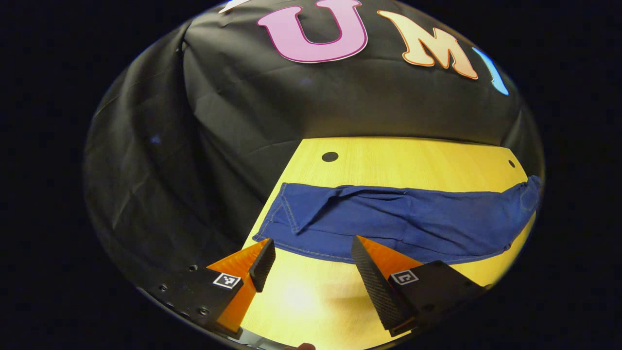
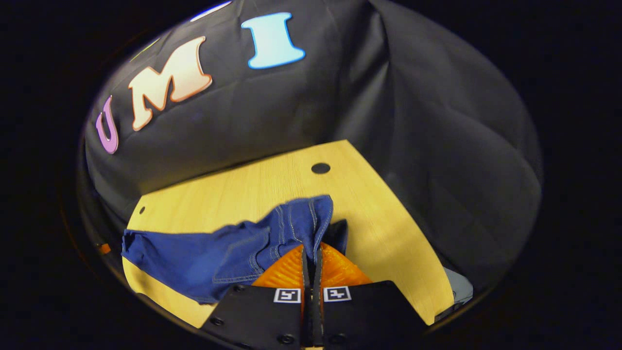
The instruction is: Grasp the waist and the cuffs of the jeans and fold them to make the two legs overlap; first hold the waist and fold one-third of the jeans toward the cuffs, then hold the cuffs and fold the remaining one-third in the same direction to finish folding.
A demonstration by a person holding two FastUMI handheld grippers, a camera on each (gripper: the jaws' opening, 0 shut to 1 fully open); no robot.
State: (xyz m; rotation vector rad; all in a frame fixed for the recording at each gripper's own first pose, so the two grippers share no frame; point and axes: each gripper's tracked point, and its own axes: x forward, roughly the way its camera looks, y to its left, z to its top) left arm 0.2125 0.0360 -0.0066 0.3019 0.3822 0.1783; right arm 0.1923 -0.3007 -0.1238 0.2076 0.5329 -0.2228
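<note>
The left hand-held gripper (image 1: pixel 311 257) hangs with its jaws wide apart and nothing between them, low over the yellow desk (image 1: pixel 413 160), just short of the near edge of the jeans (image 1: pixel 398 218). The jeans lie stretched across the desk as a long blue strip, their left end, with its stitched hem and a turned-over flap, just beyond this gripper's left finger. That end looks like the cuffs, though the flap makes it hard to be sure.

To the right, the right hand-held gripper (image 2: pixel 311 255) is clenched on the other end of the jeans, both fingers pressed together with a bunched, seamed fold of denim rising between them. That end is lifted off the desk, and the cloth sags away from it toward the far side.

The step in hand seems to be the lengthwise fold that lays one leg over the other, and it needs both ends held. The left side should go forward and down onto the near edge at its end, taking the whole hem thickness and not just the loose flap. Both ends should then travel together at equal height, keeping the strip lightly taut so the middle does not drag or bunch. The lifted edge should land squarely on the opposite one, seams lined up.
</note>
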